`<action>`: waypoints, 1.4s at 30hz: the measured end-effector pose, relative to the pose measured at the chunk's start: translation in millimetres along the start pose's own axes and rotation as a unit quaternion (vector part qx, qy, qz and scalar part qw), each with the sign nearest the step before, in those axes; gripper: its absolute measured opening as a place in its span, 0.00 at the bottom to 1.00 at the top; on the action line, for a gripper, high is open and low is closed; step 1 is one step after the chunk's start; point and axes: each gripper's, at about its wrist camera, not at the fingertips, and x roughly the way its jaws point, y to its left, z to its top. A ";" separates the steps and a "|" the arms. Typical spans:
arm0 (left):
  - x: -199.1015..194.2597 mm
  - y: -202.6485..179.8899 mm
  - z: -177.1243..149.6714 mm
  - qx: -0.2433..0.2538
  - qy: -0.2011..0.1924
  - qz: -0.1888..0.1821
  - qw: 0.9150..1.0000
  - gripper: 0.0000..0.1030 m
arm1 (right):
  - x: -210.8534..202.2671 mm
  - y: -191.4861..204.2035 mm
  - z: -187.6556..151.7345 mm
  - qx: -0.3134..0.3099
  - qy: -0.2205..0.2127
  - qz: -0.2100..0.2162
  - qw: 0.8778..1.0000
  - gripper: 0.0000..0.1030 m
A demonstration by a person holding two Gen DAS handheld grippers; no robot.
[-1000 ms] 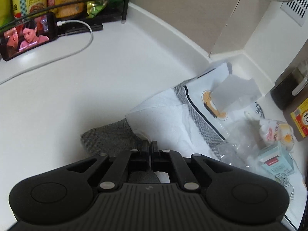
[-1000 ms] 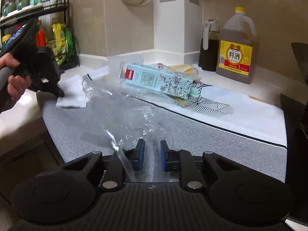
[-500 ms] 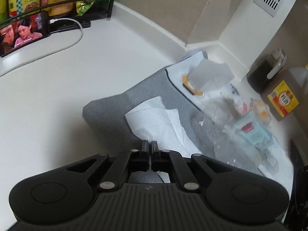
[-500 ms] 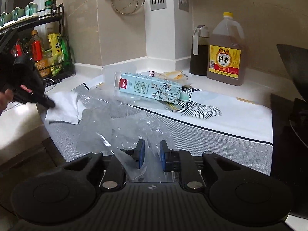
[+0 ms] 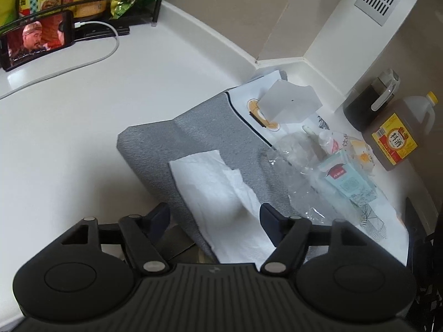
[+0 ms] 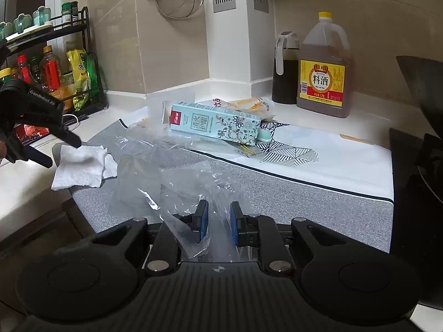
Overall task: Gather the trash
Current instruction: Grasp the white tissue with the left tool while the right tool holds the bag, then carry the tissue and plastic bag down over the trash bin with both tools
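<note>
A crumpled white paper tissue point(image 5: 213, 191) lies on the near left corner of a grey and white mat point(image 5: 193, 135); it also shows in the right wrist view point(image 6: 80, 167). My left gripper point(image 5: 214, 211) is open just above it, empty; it shows in the right wrist view point(image 6: 59, 149). Clear plastic wrap point(image 6: 177, 177) lies on the mat point(image 6: 304, 196). My right gripper point(image 6: 217, 224) is partly open with a fold of the wrap between its fingers. A light blue carton point(image 6: 216, 124) and a snack wrapper point(image 6: 249, 103) lie behind; the carton shows in the left wrist view point(image 5: 347, 181).
A cooking wine jug point(image 6: 322, 69) and a dark sauce jug point(image 6: 285, 69) stand at the back right. A phone point(image 5: 36, 40) on a cable and a rack of bottles point(image 6: 55, 69) are at the left. A dark stove edge point(image 6: 415, 188) is at the right.
My left gripper has opened and let go of the tissue, which now lies on the mat corner. My right gripper has lifted and drawn back slightly, with the wrap between its fingers.
</note>
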 end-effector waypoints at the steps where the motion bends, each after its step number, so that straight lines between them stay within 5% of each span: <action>1: 3.3 -3.1 0.3 0.006 0.002 0.000 1.000 0.77 | 0.0 -0.3 0.0 0.000 0.000 0.000 1.000 0.18; 5: 22.8 -5.5 -0.5 0.013 0.020 0.015 1.000 0.77 | -0.4 -1.2 0.8 0.003 0.000 0.001 1.000 0.18; 16: 3.1 20.2 -5.7 -0.009 0.029 0.005 1.000 0.04 | -2.3 -2.7 -1.7 0.005 -0.002 0.000 1.000 0.18; 42: -115.1 50.0 -102.0 0.080 -0.067 -0.043 0.994 0.03 | -71.2 18.1 0.3 -0.025 -0.064 0.010 0.998 0.16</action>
